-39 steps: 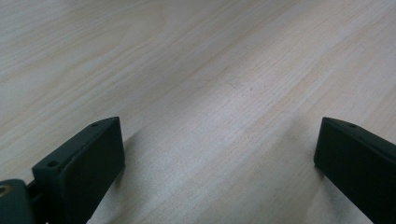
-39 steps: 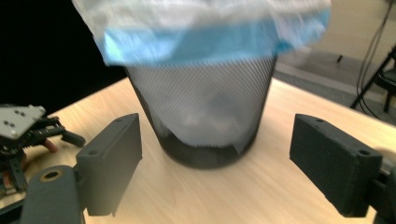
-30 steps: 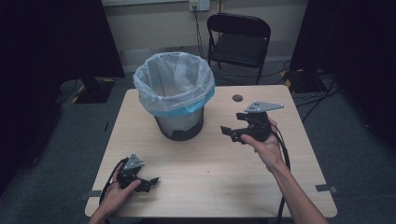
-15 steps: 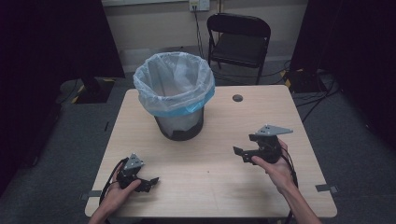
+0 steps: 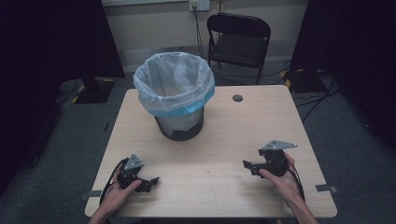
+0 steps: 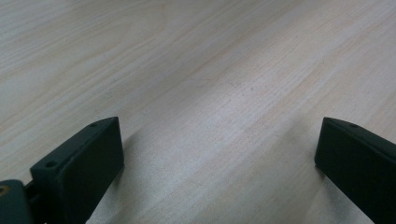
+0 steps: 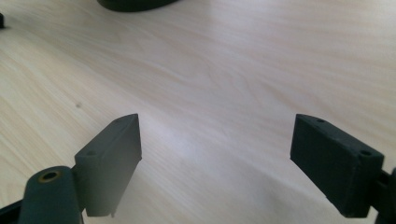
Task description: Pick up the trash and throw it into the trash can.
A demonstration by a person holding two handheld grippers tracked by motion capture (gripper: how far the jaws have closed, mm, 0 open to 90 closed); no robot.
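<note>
Right gripper [image 5: 250, 166] held low at the near right of the table [image 5: 243, 126], jaws pointing toward the middle and spread wide with nothing but bare wood between them (same wide gap in the right gripper view [image 7: 217, 158], with the dark base of the bin just ahead at the top edge). Grey three-cornered plate [image 5: 279, 145] riding on top, right hand [image 5: 282, 179] wrapped around the body from behind, cable trailing back along the wrist. Left gripper [image 5: 148, 183] well off to the other side, at the near left corner, gripped by the left hand [image 5: 119, 193], jaws likewise wide apart and empty, close over the wood [image 6: 210, 126]. Beyond both grippers, toward the far left half of the table, a dark bin [image 5: 179, 126] standing upright, lined with a clear bag [image 5: 173, 81] folded over the rim, blue band along its lower edge. Farther right from the bin, a small dark round hole [image 5: 237, 98] near the far edge. Past the table, a black folding chair [image 5: 239, 42] against the wall.
</note>
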